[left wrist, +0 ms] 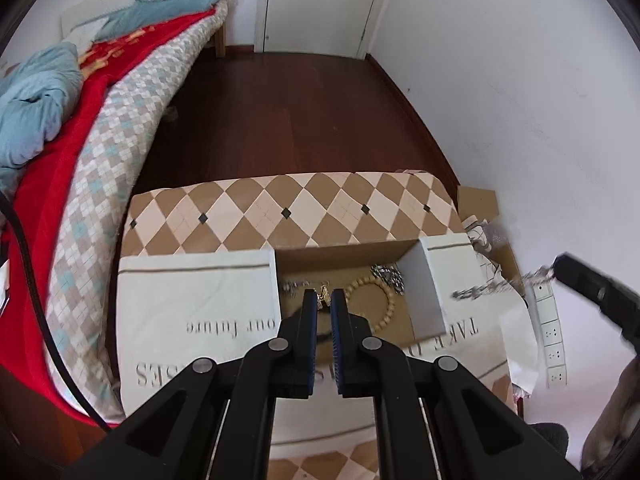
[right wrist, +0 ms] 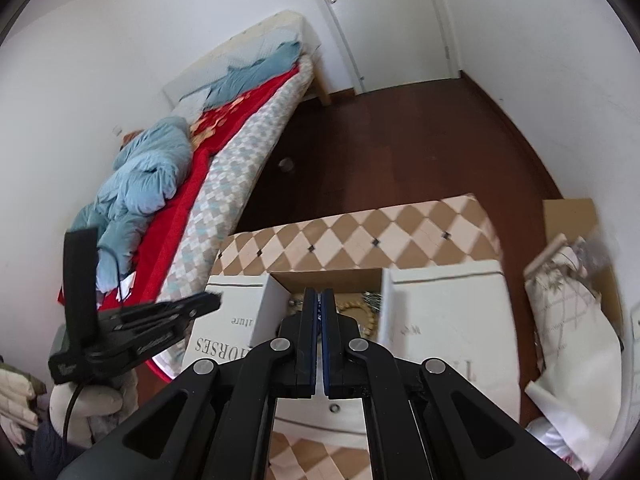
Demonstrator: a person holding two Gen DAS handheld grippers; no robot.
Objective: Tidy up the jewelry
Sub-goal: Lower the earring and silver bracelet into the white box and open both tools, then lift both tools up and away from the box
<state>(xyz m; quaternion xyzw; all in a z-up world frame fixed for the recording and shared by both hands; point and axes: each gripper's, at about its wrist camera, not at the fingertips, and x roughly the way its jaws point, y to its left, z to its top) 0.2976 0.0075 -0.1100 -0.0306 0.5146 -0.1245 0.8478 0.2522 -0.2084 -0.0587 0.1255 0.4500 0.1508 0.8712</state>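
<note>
An open cardboard box (left wrist: 344,254) sits on a checked table, with white flaps on both sides. Inside lie a wooden bead bracelet (left wrist: 370,296) and a heap of silver chain (left wrist: 388,274). My left gripper (left wrist: 324,296) is shut on a small gold letter pendant (left wrist: 323,294) above the box. My right gripper (left wrist: 558,274) shows blurred at the right, holding a silver chain (left wrist: 500,286) that hangs beside the box. In the right wrist view my right gripper (right wrist: 319,294) is shut on a thin bit of chain (right wrist: 319,312), with the box (right wrist: 332,278) and bracelet (right wrist: 360,312) below.
The left gripper (right wrist: 176,312) appears at the left in the right wrist view. A bed (left wrist: 100,128) with red and blue bedding stands left. A white bag (right wrist: 568,300), a power strip (left wrist: 554,344) and a wall are at the right. Dark wood floor (left wrist: 296,112) lies beyond.
</note>
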